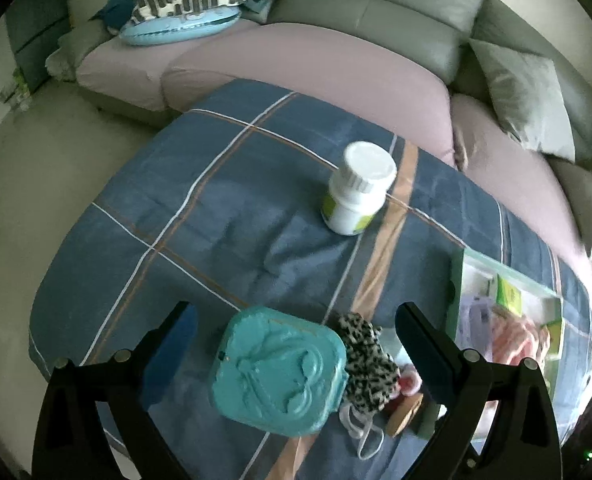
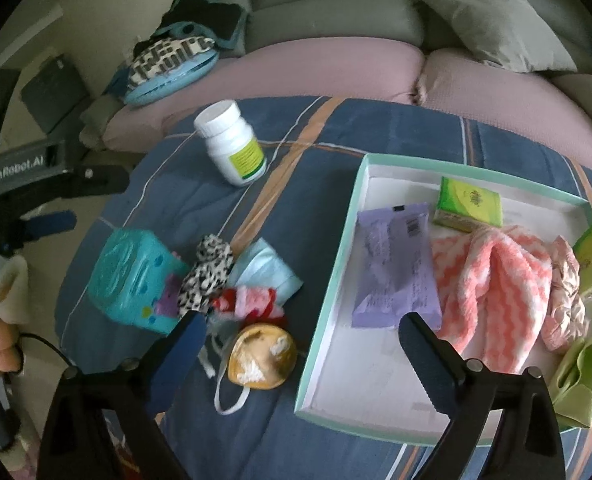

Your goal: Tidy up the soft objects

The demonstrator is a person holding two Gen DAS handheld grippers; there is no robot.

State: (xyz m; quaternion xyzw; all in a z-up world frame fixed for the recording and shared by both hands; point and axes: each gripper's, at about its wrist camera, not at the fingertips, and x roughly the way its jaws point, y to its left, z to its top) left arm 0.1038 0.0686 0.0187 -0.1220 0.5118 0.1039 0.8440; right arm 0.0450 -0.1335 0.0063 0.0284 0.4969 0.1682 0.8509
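A green-rimmed white tray [image 2: 331,300] on the blue plaid cloth holds a pink-and-white towel [image 2: 491,280], a purple packet [image 2: 391,268], two green tissue packs [image 2: 469,206], a pink scrunchie [image 2: 567,300] and a green cloth [image 2: 575,384]. Left of it lie a leopard scrunchie [image 2: 208,276], a light-blue mask [image 2: 264,272], a red-pink soft item [image 2: 252,300] and a yellow round pad [image 2: 262,358]. My right gripper [image 2: 303,336] is open above the tray's left edge. My left gripper [image 1: 292,328] is open over a teal box [image 1: 280,372] and the leopard scrunchie [image 1: 367,364].
A white pill bottle [image 1: 355,192] stands mid-cloth; it also shows in the right wrist view [image 2: 232,144]. A grey sofa with mauve cushions [image 1: 296,76] runs behind, with a patterned pillow pile [image 1: 184,8] at its left and a grey cushion [image 1: 531,104] at right. The tray [image 1: 455,280] sits right.
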